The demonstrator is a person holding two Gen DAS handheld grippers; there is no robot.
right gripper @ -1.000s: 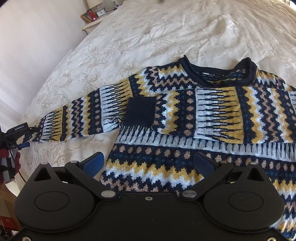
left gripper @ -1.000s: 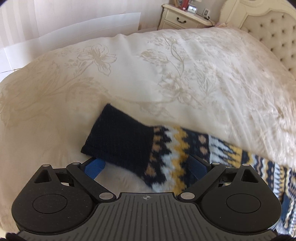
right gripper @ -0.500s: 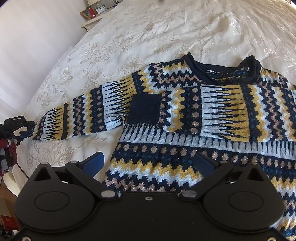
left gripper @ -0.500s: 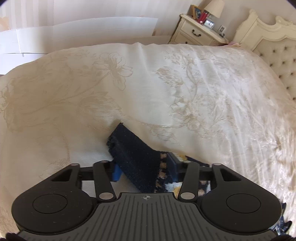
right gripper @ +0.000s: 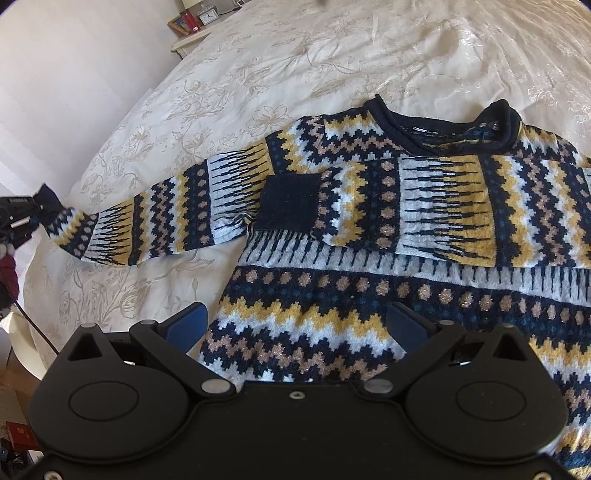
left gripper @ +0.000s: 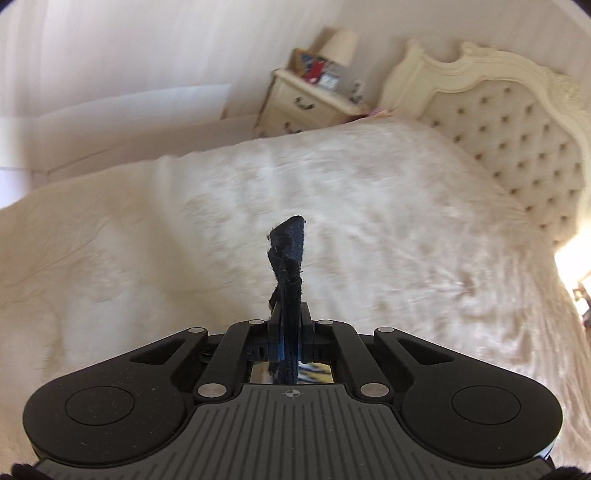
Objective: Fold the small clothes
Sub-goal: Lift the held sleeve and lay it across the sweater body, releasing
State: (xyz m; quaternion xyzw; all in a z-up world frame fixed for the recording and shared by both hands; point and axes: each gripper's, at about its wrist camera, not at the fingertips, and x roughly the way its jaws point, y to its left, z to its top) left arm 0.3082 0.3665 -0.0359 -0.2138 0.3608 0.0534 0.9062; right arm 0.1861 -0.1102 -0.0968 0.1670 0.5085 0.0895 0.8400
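Your sweater (right gripper: 369,229) lies flat on the bed (right gripper: 295,55), collar at 12 o'clock, one sleeve folded across its chest, the other stretched out to 9 o'clock. The nightstand (right gripper: 192,33) sits off the bed at 11 o'clock. In your left view, the headboard (left gripper: 517,122) is at 2 o'clock.

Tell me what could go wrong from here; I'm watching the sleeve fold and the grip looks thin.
1. The left gripper is shut on the navy cuff only; a narrow strip sticks out past the fingers, so it might slip free under the sleeve's weight.
2. The right gripper hangs open above the sweater, pinning nothing, so pulling the extended sleeve could drag the body and undo the sleeve already folded across the chest.
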